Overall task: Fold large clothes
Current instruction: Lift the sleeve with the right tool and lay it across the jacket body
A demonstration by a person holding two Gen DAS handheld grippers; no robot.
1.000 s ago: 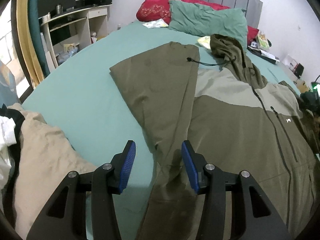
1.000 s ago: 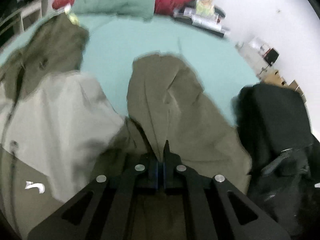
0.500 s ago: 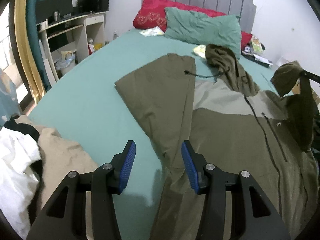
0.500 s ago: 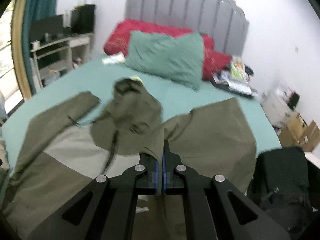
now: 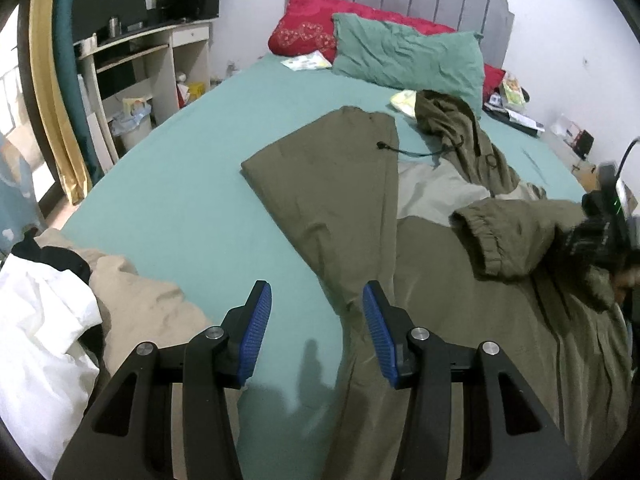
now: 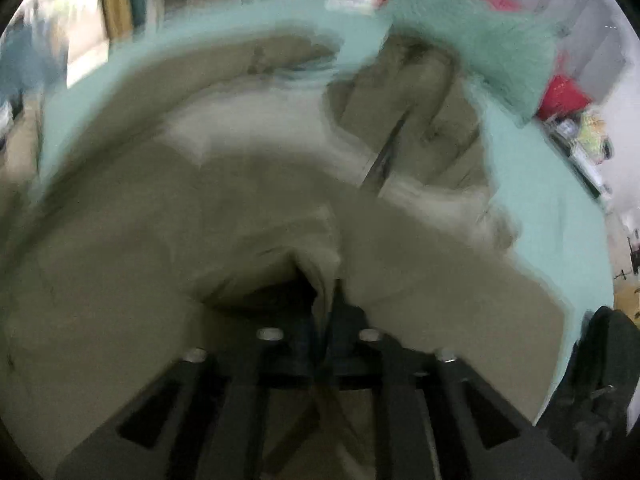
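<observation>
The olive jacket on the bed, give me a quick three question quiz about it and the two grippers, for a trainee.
1. True or false: the left gripper is shut on the olive jacket.
2. Multiple choice: which part of the jacket lies across its front, cuff pointing toward the folded left side?
A. the hood
B. a sleeve
C. the hem
3. Fill in: the right gripper is shut on a fold of the ____.

Key:
1. False. Its jaws stand apart, holding nothing.
2. B.
3. Jacket. The right wrist view is blurred, but olive cloth runs between the closed fingers.
</observation>
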